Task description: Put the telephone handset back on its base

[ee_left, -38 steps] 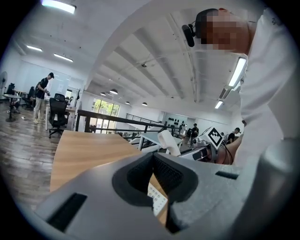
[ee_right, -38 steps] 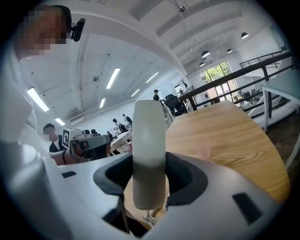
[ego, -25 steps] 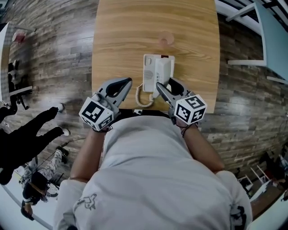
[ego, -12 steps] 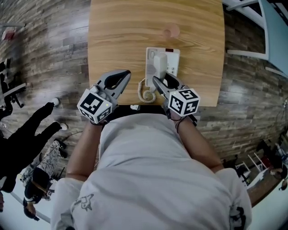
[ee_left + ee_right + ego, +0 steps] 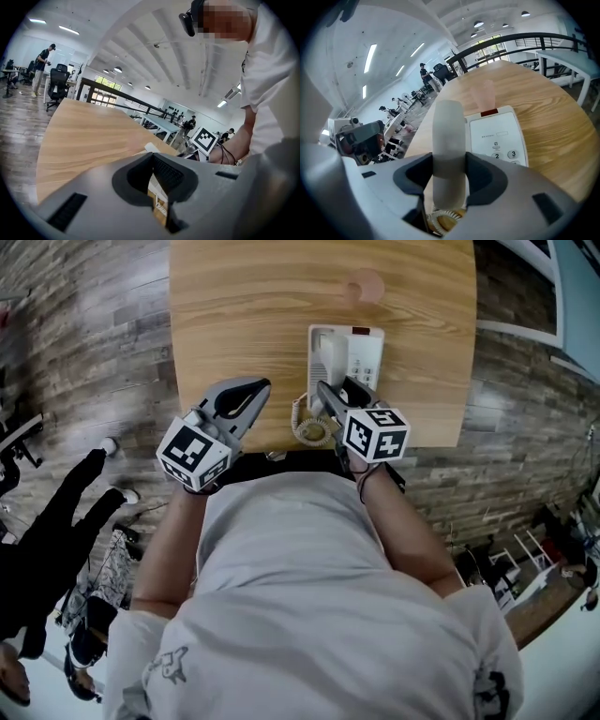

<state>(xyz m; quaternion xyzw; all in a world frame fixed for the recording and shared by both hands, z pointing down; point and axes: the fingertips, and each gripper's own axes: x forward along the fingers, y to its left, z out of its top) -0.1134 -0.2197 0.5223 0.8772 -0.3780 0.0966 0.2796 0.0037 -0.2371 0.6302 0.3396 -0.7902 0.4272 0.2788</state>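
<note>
The white telephone base (image 5: 361, 351) with its keypad stands near the front edge of the wooden table (image 5: 244, 296). The white handset (image 5: 324, 360) lies along the base's left side, and whether it rests in the cradle I cannot tell. My right gripper (image 5: 330, 390) is shut on the handset's near end. In the right gripper view the handset (image 5: 449, 131) runs up between the pads of the right gripper (image 5: 449, 178), beside the base (image 5: 499, 136). The coiled cord (image 5: 309, 425) hangs below it. My left gripper (image 5: 261, 387) hovers left of the phone, shut and holding nothing.
A pale pinkish cup (image 5: 364, 285) stands behind the base. The table's front edge runs just under both grippers, close to the person's body. A person in black (image 5: 56, 521) is on the plank floor at the left. White furniture (image 5: 525, 329) stands at the right.
The right gripper has carried the handset from over the base's middle to its left side and lower. The left gripper has kept its place beside the phone.
</note>
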